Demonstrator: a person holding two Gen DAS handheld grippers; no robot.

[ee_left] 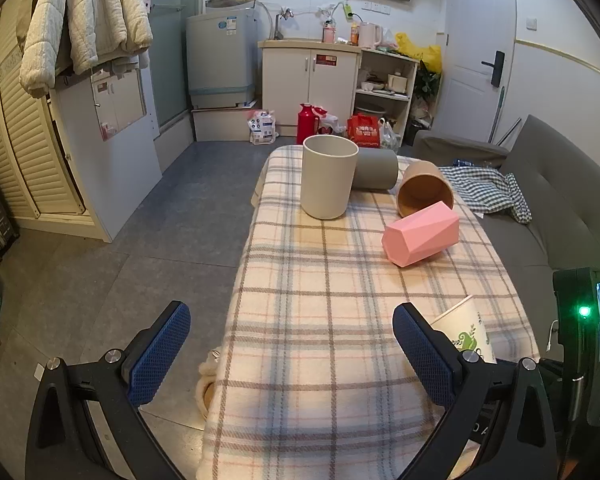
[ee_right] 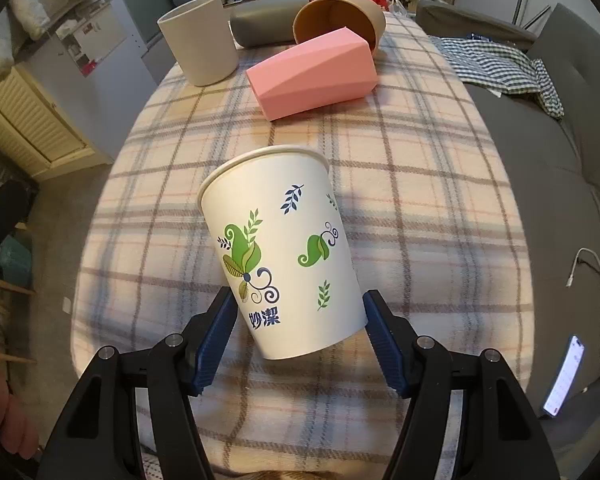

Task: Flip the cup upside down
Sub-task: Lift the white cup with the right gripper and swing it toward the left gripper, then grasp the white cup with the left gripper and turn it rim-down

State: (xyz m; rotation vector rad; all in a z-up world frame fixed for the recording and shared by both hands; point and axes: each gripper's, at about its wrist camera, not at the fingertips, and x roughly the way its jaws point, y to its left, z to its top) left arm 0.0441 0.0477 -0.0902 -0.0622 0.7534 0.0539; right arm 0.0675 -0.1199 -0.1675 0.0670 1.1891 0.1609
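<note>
right claw grasping paper cup, tilted, frame centre | left claw released, above table

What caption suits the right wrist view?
Right gripper jaws clamp a tilted leaf-printed paper cup above the plaid tablecloth.

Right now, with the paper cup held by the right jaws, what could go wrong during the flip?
1. The paper cup is gripped only near its base and already tilts; thin paper may crush or slip out while turning.
2. The pink cup lies on its side just ahead, so a wide swing could knock it.
3. The tablecloth is soft; the cup set down on its rim might tip.
</note>
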